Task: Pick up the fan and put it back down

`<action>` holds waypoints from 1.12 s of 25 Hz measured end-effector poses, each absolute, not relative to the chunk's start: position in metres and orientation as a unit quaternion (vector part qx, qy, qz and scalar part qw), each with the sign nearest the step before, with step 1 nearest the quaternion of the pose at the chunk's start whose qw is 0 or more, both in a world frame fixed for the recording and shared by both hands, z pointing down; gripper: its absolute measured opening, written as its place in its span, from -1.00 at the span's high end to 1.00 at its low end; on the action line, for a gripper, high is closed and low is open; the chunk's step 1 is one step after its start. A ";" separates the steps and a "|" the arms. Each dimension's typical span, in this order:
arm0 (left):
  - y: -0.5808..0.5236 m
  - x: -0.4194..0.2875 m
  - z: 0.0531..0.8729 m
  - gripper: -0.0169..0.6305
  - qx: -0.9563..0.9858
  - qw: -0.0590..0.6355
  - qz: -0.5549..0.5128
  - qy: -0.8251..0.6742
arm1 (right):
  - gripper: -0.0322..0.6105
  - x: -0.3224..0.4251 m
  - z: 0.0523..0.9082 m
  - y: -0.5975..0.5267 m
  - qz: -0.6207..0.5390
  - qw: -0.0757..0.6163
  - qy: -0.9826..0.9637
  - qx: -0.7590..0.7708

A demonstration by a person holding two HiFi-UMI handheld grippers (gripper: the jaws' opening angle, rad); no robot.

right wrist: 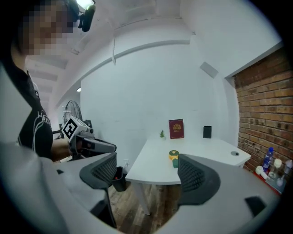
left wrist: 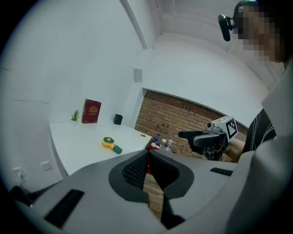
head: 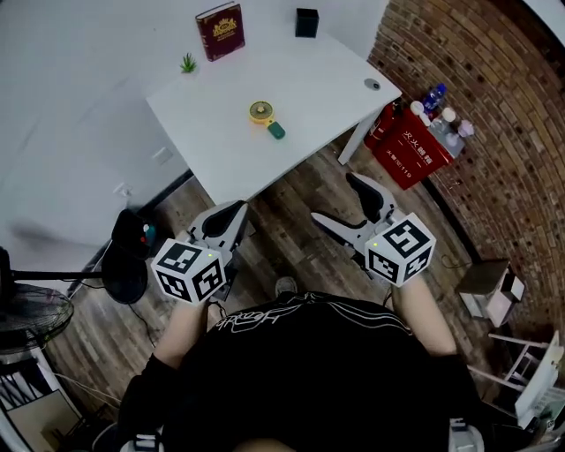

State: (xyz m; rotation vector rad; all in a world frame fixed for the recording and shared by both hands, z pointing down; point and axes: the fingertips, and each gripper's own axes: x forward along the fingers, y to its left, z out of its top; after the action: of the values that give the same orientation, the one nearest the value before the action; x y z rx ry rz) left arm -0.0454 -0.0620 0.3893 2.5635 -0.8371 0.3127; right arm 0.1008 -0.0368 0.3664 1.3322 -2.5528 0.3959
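The fan [head: 265, 117] is small, with a round yellow head and a green handle, and it lies flat near the middle of the white table [head: 309, 88]. It also shows as the fan [left wrist: 111, 145] and the fan [right wrist: 173, 157] in the gripper views. Both grippers hang over the wooden floor, short of the table's near edge and well apart from the fan. My left gripper [head: 237, 210] [left wrist: 147, 160] is shut with nothing between its pads. My right gripper [head: 335, 199] [right wrist: 149, 171] is wide open and empty, pointing toward the table.
A red book [head: 221, 31], a tiny plant [head: 188, 63] and a black box [head: 306, 22] stand at the table's far side. A red box [head: 410, 150] with bottles [head: 437, 110] sits by the brick wall on the right. A black bin [head: 132, 256] and a floor fan [head: 26, 309] are on the left.
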 end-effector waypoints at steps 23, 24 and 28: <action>-0.163 -0.062 0.419 0.84 0.875 0.254 0.127 -0.391 | -0.32 0.100 0.459 -0.227 0.149 0.208 -0.851 0.458; -0.170 -0.065 0.419 0.84 0.872 0.255 0.127 -0.397 | -0.31 0.098 0.464 -0.236 0.151 0.213 -0.851 0.455; -0.196 -0.076 0.425 0.84 0.857 0.263 0.132 -0.422 | -0.30 0.088 0.484 -0.268 0.158 0.229 -0.852 0.443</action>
State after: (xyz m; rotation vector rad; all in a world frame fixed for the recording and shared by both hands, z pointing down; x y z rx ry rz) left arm -0.0759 -0.1960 0.4252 2.3180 -1.1416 0.3575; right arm 0.0885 -0.2681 0.4835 1.2191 -2.3452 0.4339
